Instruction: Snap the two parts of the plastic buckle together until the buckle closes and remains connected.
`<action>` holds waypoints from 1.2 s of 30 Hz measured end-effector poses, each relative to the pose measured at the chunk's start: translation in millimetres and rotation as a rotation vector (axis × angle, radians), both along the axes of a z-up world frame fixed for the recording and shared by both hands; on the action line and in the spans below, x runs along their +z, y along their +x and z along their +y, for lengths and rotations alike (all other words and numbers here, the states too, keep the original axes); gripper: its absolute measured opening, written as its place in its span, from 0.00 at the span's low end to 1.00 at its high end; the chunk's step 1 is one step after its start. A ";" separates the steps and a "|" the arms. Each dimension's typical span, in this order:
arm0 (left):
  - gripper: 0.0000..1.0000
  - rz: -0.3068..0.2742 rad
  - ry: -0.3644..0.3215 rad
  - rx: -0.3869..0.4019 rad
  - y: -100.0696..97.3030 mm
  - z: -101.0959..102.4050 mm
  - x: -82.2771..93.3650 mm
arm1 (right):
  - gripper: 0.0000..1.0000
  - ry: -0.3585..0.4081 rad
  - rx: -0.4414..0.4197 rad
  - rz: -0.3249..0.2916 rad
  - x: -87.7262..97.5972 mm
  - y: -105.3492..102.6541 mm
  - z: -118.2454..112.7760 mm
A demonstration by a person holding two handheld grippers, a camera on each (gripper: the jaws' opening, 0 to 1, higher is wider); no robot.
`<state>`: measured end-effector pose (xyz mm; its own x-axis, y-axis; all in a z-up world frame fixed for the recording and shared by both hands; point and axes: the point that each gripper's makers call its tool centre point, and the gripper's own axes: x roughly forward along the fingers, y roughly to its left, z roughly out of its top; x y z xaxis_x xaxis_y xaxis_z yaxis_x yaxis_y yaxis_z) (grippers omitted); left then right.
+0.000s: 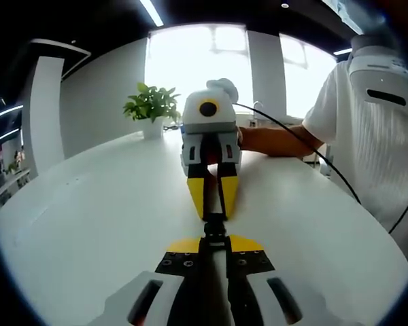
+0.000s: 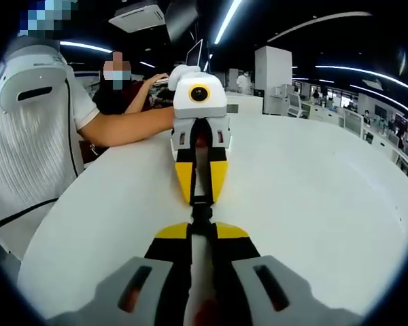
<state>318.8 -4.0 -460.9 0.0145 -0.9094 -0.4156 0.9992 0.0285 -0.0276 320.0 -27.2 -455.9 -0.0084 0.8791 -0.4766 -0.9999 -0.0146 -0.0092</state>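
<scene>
A black plastic buckle (image 1: 214, 225) hangs just above the white table (image 1: 88, 204), stretched between two grippers that face each other tip to tip. My left gripper (image 1: 214, 240) is shut on its near end, with the yellow-tipped jaws pressed together. The right gripper (image 1: 214, 213) is shut on the far end. In the right gripper view the buckle (image 2: 201, 212) is a short black piece between my right gripper (image 2: 201, 228) and the left gripper (image 2: 200, 200). The two parts meet in the narrow gap; I cannot tell whether they are latched.
A potted green plant (image 1: 151, 109) stands at the table's far edge. A person in a white shirt (image 1: 374, 136) stands at the table's side, an arm (image 2: 122, 128) reaching to the gripper. A black cable (image 1: 313, 153) trails across. Office desks (image 2: 353, 115) lie beyond.
</scene>
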 end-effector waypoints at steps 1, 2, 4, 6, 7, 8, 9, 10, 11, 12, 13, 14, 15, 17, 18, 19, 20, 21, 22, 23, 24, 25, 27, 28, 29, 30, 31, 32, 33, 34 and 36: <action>0.09 0.001 0.001 -0.001 -0.1 0.0 0.0 | 0.10 0.000 0.002 0.000 -0.1 0.1 0.0; 0.09 0.002 0.004 -0.001 -0.2 0.0 0.0 | 0.10 0.000 0.003 0.000 0.0 0.2 0.3; 0.09 0.004 0.007 -0.003 -0.7 -0.1 0.0 | 0.10 0.001 0.006 0.001 0.0 0.3 0.7; 0.09 0.006 0.006 -0.009 -1.4 -0.2 0.0 | 0.09 -0.001 0.015 0.003 0.1 -0.7 1.6; 0.09 0.008 0.005 -0.011 -2.0 -0.3 0.0 | 0.09 -0.002 0.019 0.005 -0.1 -2.0 1.8; 0.09 0.013 0.006 -0.019 -3.9 -0.2 -0.2 | 0.09 -0.001 0.025 0.008 -0.1 -3.1 2.4; 0.09 0.015 0.007 -0.020 -4.3 -0.4 -0.3 | 0.09 -0.002 0.029 0.008 -0.2 -3.9 2.7; 0.09 0.012 0.007 -0.021 -4.3 -0.5 -0.2 | 0.09 -0.003 0.031 0.006 -0.3 -4.0 3.2; 0.09 0.013 0.008 -0.025 -5.1 -0.6 -0.3 | 0.09 -0.003 0.036 0.007 -0.3 -5.4 3.7; 0.09 0.011 0.009 -0.026 -5.2 -0.7 -0.2 | 0.09 -0.001 0.039 0.008 -0.4 -6.0 4.3; 0.09 0.011 0.009 -0.029 -5.7 -0.8 -0.3 | 0.09 -0.001 0.042 0.009 -0.7 -6.4 4.3; 0.09 0.009 0.009 -0.030 -5.7 -0.8 -0.3 | 0.09 0.000 0.044 0.009 -0.9 -6.3 4.4; 0.09 0.010 0.007 -0.033 -6.2 -0.8 -0.3 | 0.09 0.001 0.048 0.011 -0.9 -6.9 4.7; 0.09 0.009 0.008 -0.037 -7.1 -1.0 -0.4 | 0.09 0.002 0.055 0.014 -1.2 -8.3 4.8; 0.09 0.009 0.009 -0.038 -7.2 -1.0 -0.4 | 0.09 0.002 0.056 0.013 -1.2 -8.4 4.9; 0.09 0.008 0.008 -0.038 -7.3 -1.2 -0.4 | 0.09 0.001 0.060 0.014 -1.5 -8.9 5.2; 0.09 0.010 0.009 -0.042 -8.0 -1.2 -0.6 | 0.09 0.001 0.066 0.015 -1.5 -9.8 5.6; 0.09 0.008 0.009 -0.042 -8.0 -1.4 -0.6 | 0.09 0.001 0.065 0.013 -1.6 -10.0 5.6; 0.09 0.011 0.008 -0.044 -8.5 -1.5 -0.6 | 0.09 0.000 0.070 0.014 -1.7 -10.6 6.0; 0.09 0.009 0.009 -0.045 -8.6 -1.5 -0.7 | 0.09 0.001 0.071 0.014 -1.6 -11.1 6.0; 0.09 0.011 0.009 -0.046 -8.8 -1.4 -0.8 | 0.09 0.001 0.072 0.014 -1.6 -11.5 6.3; 0.09 0.015 0.009 -0.049 -9.8 -1.4 -0.8 | 0.09 0.001 0.078 0.014 -1.5 -12.5 6.6; 0.09 0.018 0.010 -0.050 -10.2 -1.3 -0.7 | 0.09 0.001 0.081 0.013 -1.6 -12.9 6.6; 0.09 0.018 0.011 -0.050 -10.4 -1.3 -0.7 | 0.09 0.002 0.082 0.012 -1.6 -12.8 6.6; 0.09 0.017 0.012 -0.051 -10.5 -1.2 -0.7 | 0.09 0.002 0.082 0.012 -1.7 -12.9 6.4; 0.09 0.016 0.012 -0.049 -10.5 -1.0 -0.6 | 0.09 0.004 0.081 0.011 -1.7 -12.8 6.4; 0.09 0.017 0.012 -0.046 -10.5 -0.9 -0.6 | 0.10 0.004 0.075 0.013 -1.7 -12.4 6.0; 0.09 0.004 0.012 -0.032 -8.0 -0.2 0.0 | 0.10 0.003 0.060 0.004 -1.5 -10.3 5.7; 0.09 -0.008 0.014 -0.026 -7.3 0.8 0.4 | 0.10 0.008 0.045 -0.008 -1.1 -8.5 5.0; 0.10 -0.008 0.014 -0.027 -7.8 0.9 0.4 | 0.11 0.012 0.040 -0.006 -1.1 -9.8 4.5; 0.10 -0.014 0.015 -0.020 -6.8 2.1 0.7 | 0.11 0.006 0.020 -0.023 -0.7 -9.0 2.7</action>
